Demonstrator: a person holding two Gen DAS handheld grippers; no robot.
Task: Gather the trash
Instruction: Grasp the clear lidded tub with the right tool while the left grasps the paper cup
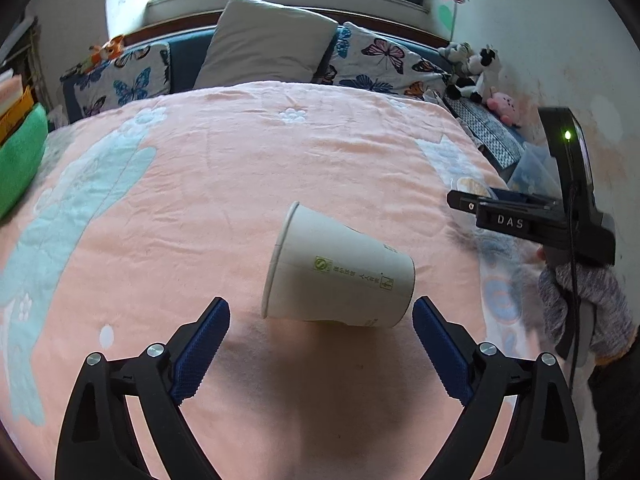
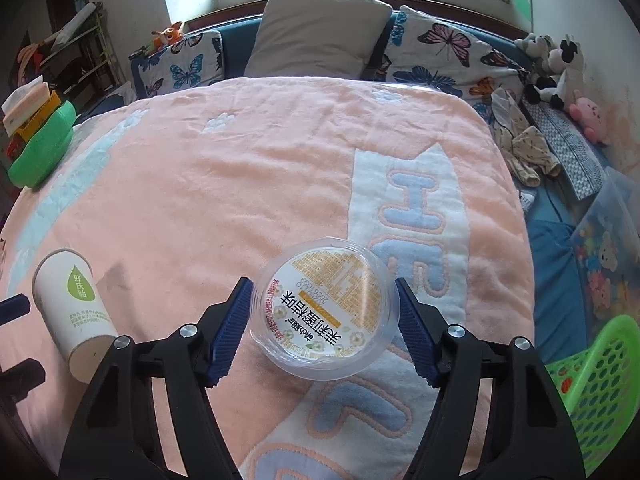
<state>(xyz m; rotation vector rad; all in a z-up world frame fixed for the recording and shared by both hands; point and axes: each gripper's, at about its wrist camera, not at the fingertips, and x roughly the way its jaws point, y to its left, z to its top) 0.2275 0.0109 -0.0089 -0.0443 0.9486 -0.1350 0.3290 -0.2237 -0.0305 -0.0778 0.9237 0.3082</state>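
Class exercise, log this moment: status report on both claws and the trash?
Left claw open, paper cup lying ahead. Right claw open, straddling clear plastic cup. Nothing blocking either.

pink blanket, grey pillow, plush toys

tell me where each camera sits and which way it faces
Left wrist: on the left gripper, looking along its open blue fingers at a white paper cup lying on the pink blanket; the right gripper shows at right.
Right wrist: on the right gripper, looking down at a clear plastic tub with printed lid between its open fingers; the green mesh basket is at right.
Shared: cup, blanket, grey pillow.
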